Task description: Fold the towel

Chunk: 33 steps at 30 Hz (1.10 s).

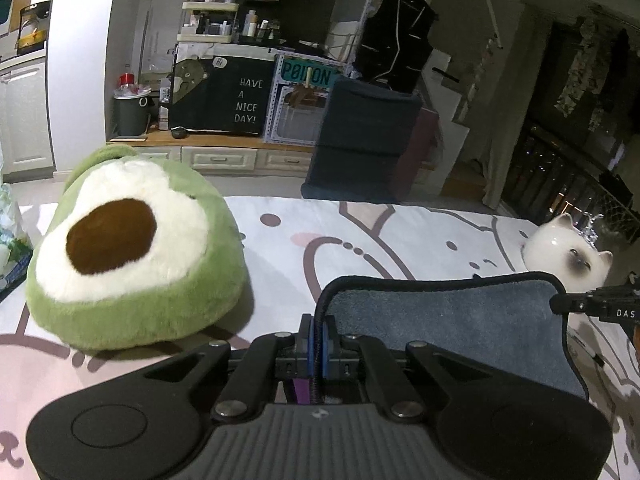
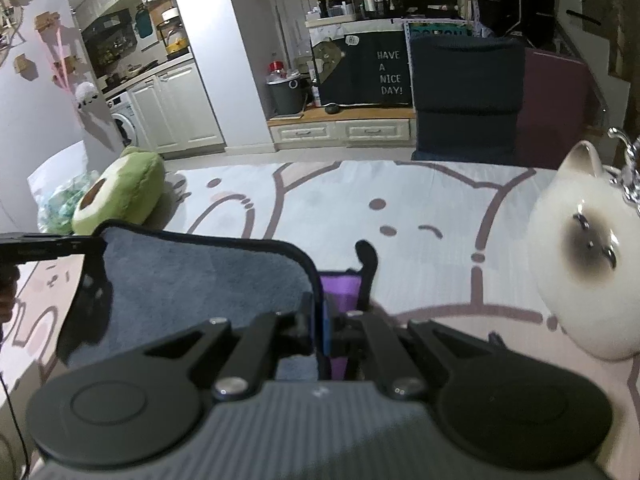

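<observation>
A grey-blue towel point(image 1: 452, 320) with a black border is held up above the bed between both grippers. My left gripper point(image 1: 319, 340) is shut on the towel's left corner edge. In the right wrist view the towel point(image 2: 192, 280) spreads to the left, and my right gripper point(image 2: 322, 320) is shut on its right corner edge. A purple underside or tag point(image 2: 340, 292) shows just past the right fingers. The right gripper's tip point(image 1: 592, 306) shows at the right edge of the left wrist view; the left gripper's tip point(image 2: 48, 246) shows at the left edge of the right wrist view.
The bed sheet point(image 1: 400, 232) is white with pink cartoon outlines. A green avocado plush point(image 1: 132, 260) lies on the left, also in the right wrist view point(image 2: 120, 192). A white cat-shaped figure point(image 2: 584, 256) stands at the right. Beyond the bed's far edge is a dark chair point(image 1: 364, 136).
</observation>
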Motion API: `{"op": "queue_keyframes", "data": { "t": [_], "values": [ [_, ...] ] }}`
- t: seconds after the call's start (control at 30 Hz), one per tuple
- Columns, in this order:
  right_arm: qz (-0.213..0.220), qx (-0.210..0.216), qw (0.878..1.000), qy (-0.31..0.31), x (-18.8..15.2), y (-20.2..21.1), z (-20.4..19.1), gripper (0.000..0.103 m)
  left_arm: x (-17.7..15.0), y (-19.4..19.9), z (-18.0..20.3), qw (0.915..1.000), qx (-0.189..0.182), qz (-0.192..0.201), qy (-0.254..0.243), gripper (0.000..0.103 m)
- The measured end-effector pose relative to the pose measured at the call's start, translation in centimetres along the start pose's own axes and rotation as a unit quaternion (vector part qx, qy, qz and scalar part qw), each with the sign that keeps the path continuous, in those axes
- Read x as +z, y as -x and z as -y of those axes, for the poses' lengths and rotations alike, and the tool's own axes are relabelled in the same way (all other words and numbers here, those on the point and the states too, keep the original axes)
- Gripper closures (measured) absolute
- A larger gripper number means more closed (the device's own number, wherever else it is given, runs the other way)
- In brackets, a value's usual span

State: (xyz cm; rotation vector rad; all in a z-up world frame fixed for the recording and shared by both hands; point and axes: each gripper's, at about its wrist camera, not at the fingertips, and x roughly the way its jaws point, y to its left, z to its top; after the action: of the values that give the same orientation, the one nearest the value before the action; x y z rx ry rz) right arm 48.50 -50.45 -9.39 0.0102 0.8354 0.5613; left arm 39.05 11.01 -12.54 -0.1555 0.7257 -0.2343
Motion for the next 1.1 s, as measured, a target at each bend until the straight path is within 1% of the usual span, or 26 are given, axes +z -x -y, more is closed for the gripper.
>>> {"op": "queue_keyframes", "data": {
  "t": [0.2, 0.27, 0.3, 0.33, 0.37, 0.4, 0.43, 0.47, 0.53, 0.6, 0.67, 0.73, 0.83, 1.1],
  "values": [
    [-0.002, -0.014, 1.000, 0.000, 0.8, -1.8, 0.0, 0.098, 0.4, -1.3, 0.0, 0.9999, 0.015, -0.004, -0.002, 0.099],
    [-0.001, -0.018, 1.000, -0.002, 0.8, -2.2, 0.0, 0.098, 0.4, -1.9, -0.1, 0.9997, 0.023, -0.008, 0.000, 0.094],
    [-0.002, -0.019, 1.000, -0.004, 0.7, -2.4, 0.0, 0.097, 0.3, -2.2, -0.1, 0.9994, 0.030, -0.016, 0.005, 0.083],
    [-0.005, -0.022, 1.000, -0.008, 0.8, -2.9, 0.1, 0.093, 0.1, -2.5, -0.1, 0.9987, 0.044, -0.023, 0.010, 0.057],
    [-0.007, -0.029, 0.999, -0.011, 0.7, -3.2, 0.3, 0.085, 0.0, -2.5, -0.1, 0.9980, 0.057, -0.026, 0.012, 0.042],
    [-0.009, -0.039, 0.999, -0.014, 0.5, -3.4, 0.3, 0.050, -0.1, -2.5, 0.0, 0.9974, 0.067, -0.024, 0.010, 0.020],
    [-0.008, -0.053, 0.998, -0.020, 0.3, -3.5, 0.3, 0.011, -0.3, -2.2, 0.2, 0.9968, 0.078, -0.018, 0.003, 0.014],
    [0.003, -0.067, 0.997, -0.025, 0.1, -3.3, 0.2, 0.002, -0.4, -2.1, 0.4, 0.9963, 0.083, -0.019, -0.004, 0.012],
    [0.025, -0.074, 0.997, -0.020, -0.3, -2.8, 0.1, 0.000, -0.6, -2.0, 0.3, 0.9954, 0.089, -0.035, 0.001, 0.002],
    [0.023, -0.079, 0.996, -0.026, -0.2, -2.6, 0.4, 0.000, -0.8, -1.7, 0.4, 0.9946, 0.096, -0.039, 0.003, 0.000],
    [0.031, -0.077, 0.996, -0.036, -0.3, -2.2, 0.7, 0.000, -0.9, -1.3, 0.8, 0.9940, 0.101, -0.042, -0.007, 0.000],
    [0.032, -0.077, 0.996, -0.036, -0.3, -1.8, 0.7, 0.000, -1.0, -1.3, 1.3, 0.9920, 0.110, -0.059, -0.017, 0.000],
    [0.030, -0.084, 0.995, -0.033, -0.2, -1.2, 0.4, 0.000, -1.3, -0.6, 2.0, 0.9912, 0.115, -0.059, -0.026, 0.000],
    [0.027, -0.085, 0.996, -0.022, -0.3, 1.3, -1.5, 0.000, -1.3, 2.2, 3.6, 0.9914, 0.119, -0.053, -0.008, 0.000]
  ]
}}
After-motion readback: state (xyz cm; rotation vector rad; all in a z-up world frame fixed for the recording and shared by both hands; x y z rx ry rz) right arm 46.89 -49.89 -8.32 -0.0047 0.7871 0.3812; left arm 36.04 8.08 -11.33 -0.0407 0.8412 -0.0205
